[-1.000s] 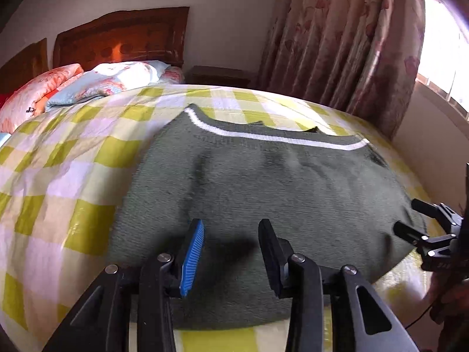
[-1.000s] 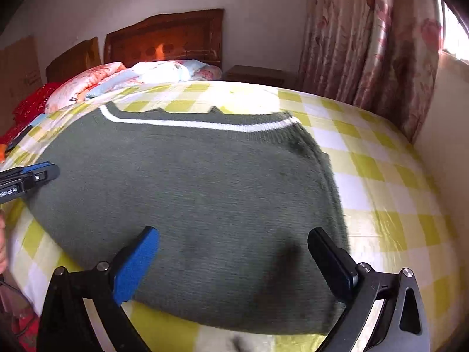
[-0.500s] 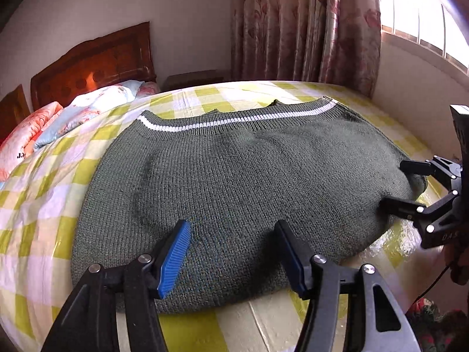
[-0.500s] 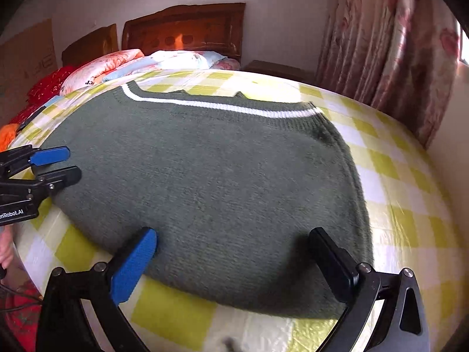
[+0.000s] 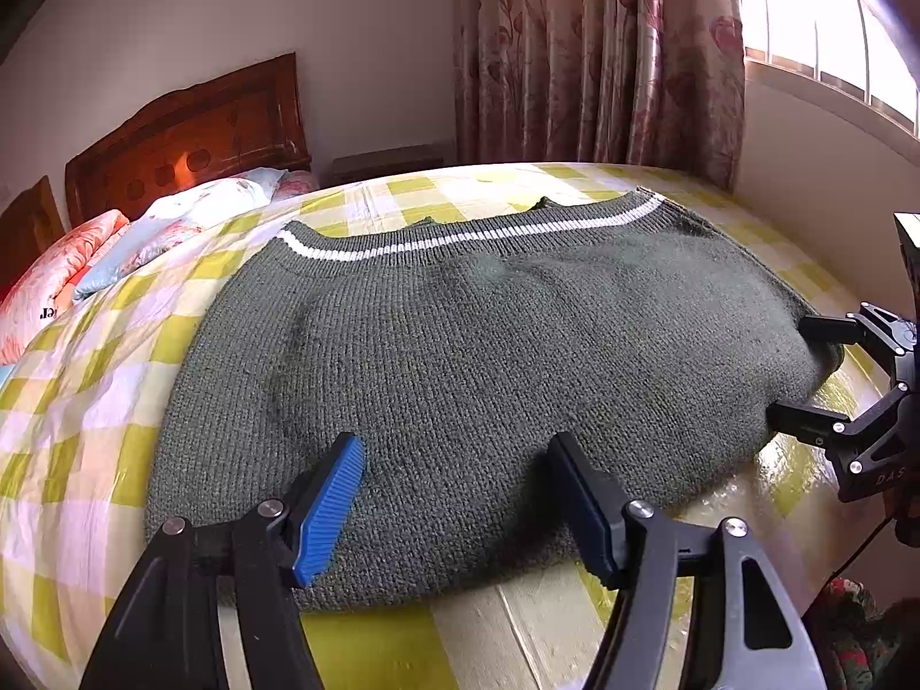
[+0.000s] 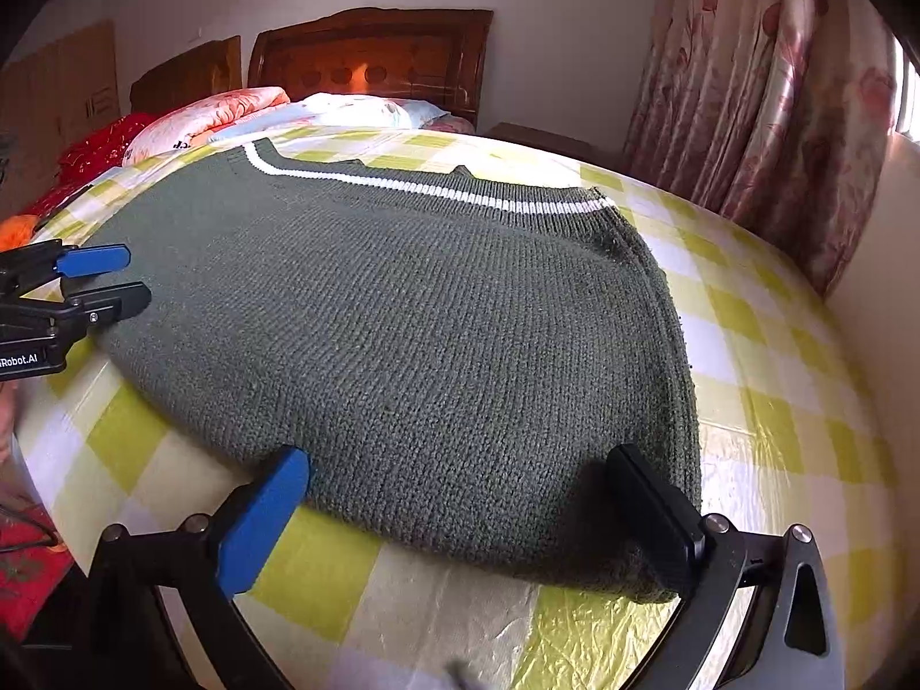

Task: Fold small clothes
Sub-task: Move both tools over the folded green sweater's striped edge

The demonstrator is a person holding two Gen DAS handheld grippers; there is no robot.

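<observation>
Knitwear is spread flat across the bed: a dark green sweater (image 5: 489,356) with a white stripe (image 5: 460,238) along its ribbed far edge is laid out on the yellow-and-white checked bedspread (image 5: 86,379). In the left wrist view, the left gripper (image 5: 454,454) is seen poised over the near hem of the sweater, its jaws spread apart with nothing between them but the knit below; the blue pad (image 5: 328,512) is on one finger, a dark pad on the other. At the right edge of that same view, the right gripper (image 5: 805,374) is seen at the sweater's side edge, jaws parted, one finger just above the cloth edge and one just below.

From the right wrist camera, the right gripper (image 6: 460,477) is shown wide open at the near edge of the sweater (image 6: 402,316), the fingers set to either side of the corner; whether the cloth is touched cannot be told. The left gripper (image 6: 109,282) is caught at the left of this view, jaws apart beside the sweater's edge. Pillows (image 6: 230,109) are piled against the wooden headboard (image 6: 368,63), and floral curtains (image 6: 747,103) are hung at the right.
</observation>
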